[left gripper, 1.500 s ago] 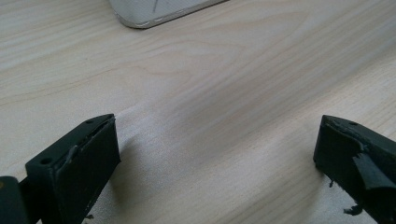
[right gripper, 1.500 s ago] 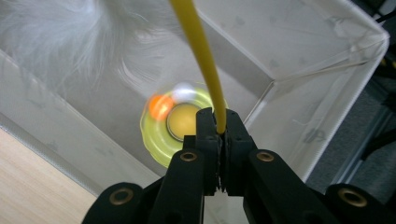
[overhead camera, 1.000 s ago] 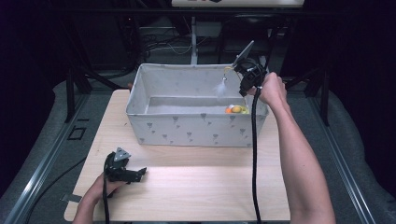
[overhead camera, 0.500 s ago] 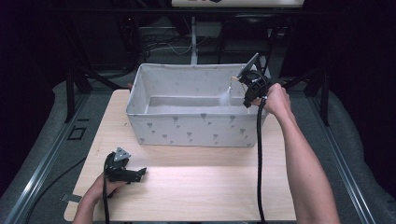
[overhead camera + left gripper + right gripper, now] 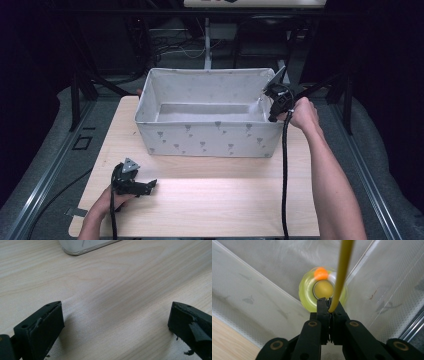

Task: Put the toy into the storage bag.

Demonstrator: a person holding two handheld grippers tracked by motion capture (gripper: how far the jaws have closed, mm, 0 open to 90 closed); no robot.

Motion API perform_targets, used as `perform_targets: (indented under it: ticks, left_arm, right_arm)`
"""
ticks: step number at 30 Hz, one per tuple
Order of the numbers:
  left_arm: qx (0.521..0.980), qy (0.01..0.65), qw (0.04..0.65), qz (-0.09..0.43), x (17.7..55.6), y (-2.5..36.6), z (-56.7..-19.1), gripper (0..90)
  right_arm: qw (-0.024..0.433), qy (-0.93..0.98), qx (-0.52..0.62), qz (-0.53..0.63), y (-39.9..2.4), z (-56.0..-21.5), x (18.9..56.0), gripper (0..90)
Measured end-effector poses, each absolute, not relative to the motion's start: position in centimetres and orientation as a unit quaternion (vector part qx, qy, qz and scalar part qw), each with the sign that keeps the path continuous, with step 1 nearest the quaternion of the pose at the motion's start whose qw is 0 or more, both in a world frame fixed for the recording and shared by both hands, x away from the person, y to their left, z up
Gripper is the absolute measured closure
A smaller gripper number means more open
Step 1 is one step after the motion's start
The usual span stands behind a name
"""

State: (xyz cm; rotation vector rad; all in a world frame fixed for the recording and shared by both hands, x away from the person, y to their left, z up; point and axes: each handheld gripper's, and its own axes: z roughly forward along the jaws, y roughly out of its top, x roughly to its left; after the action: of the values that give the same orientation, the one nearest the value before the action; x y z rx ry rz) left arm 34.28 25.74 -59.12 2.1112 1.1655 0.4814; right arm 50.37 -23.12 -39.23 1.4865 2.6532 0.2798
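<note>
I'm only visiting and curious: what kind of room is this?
Probably a lab recording station: a pale wooden table on a dark metal frame, a grey fabric bin, and a black hand-held gripper with a trailing cable.

1. The left gripper [image 5: 148, 186] lies low at the near left, held by the left hand [image 5: 114, 199], whose forearm comes in from the bottom edge.
2. In the left gripper view its two black jaws stand wide apart with nothing between them.
3. The right gripper [image 5: 271, 116] is held farther off at the right, tilted downward, in the right hand [image 5: 301, 114].
4. The right forearm [image 5: 332, 185] stretches in a long line from the bottom right, wrist bent slightly inward.
5. In the right gripper view [image 5: 329, 305] its jaws are pressed together, pinching a thin yellow rod [image 5: 342, 270].
6. A black cable hangs from each gripper toward the person.
</note>
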Motion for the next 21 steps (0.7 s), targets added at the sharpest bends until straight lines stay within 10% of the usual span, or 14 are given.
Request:
perform_targets:
  ticks: [13,21]
  left_arm:
    - [0.809,0.447,0.335,0.182,34.3,25.7,-59.1,0.2]
    - [0.81,0.445,0.335,0.183,34.3,25.7,-59.1,0.2]
  right_arm:
    - [0.052,0.866,0.484,0.113,-23.4,-36.9,49.6,78.7]
    - [0.086,0.867,0.467,0.152,-22.6,-32.3,47.8,44.2]
